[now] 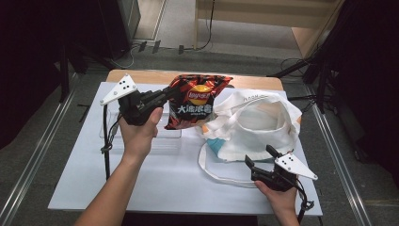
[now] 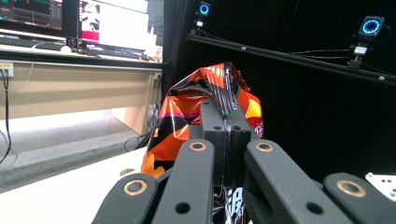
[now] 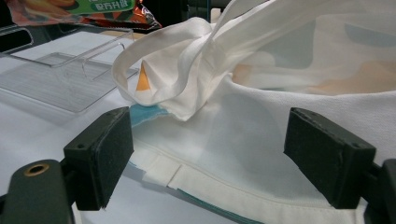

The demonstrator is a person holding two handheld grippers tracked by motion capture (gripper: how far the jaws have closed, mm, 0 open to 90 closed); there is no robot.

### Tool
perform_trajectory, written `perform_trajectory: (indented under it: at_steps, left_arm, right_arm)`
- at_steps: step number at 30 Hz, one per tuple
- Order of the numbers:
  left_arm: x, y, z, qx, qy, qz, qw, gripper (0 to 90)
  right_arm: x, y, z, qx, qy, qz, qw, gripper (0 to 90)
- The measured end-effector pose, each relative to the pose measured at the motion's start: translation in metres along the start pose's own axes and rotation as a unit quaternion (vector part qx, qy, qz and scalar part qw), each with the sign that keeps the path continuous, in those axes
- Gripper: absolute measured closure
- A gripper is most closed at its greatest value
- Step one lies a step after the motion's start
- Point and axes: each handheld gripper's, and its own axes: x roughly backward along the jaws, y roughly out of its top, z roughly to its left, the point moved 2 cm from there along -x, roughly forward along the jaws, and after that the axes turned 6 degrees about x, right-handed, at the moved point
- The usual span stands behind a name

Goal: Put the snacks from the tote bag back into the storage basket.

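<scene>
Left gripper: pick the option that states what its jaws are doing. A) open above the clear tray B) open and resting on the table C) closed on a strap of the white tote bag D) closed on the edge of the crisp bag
D: in the left gripper view the left gripper has its jaws pressed together on the crinkled edge of the crisp bag, which the high view shows lifted off the table.

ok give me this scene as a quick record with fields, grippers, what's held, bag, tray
left gripper: shut on the edge of the red and orange foil chip bag, which it holds lifted above the table
right gripper: open, jaws spread at the near edge of the white cloth tote bag, gripping nothing
tote bag: slumped on the white table, mouth open, strap trailing toward the person
clear plastic tray: on the table beside the tote
</scene>
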Motion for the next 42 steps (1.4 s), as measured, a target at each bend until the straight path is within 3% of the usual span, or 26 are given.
perform_trajectory:
  at_steps: [10,16,21,42]
  left_arm:
    - [0.012,0.004,0.012,-0.006,0.012,0.003,0.9999,90.0]
    - [0.018,0.006,0.02,-0.006,0.024,0.001,0.9997,90.0]
    - [0.024,0.007,0.029,0.0,0.035,-0.004,0.9994,90.0]
    - [0.042,0.01,0.058,0.005,0.066,-0.007,0.9978,90.0]
  right_arm:
    - [-0.001,0.0,0.001,0.003,0.001,0.0,1.0,16.3]
    - [0.006,0.005,0.006,0.017,0.005,-0.035,0.9992,16.5]
    - [0.008,0.006,0.009,0.026,0.01,-0.044,0.9986,16.4]
    - [0.009,0.007,0.01,0.025,0.008,-0.042,0.9987,16.8]
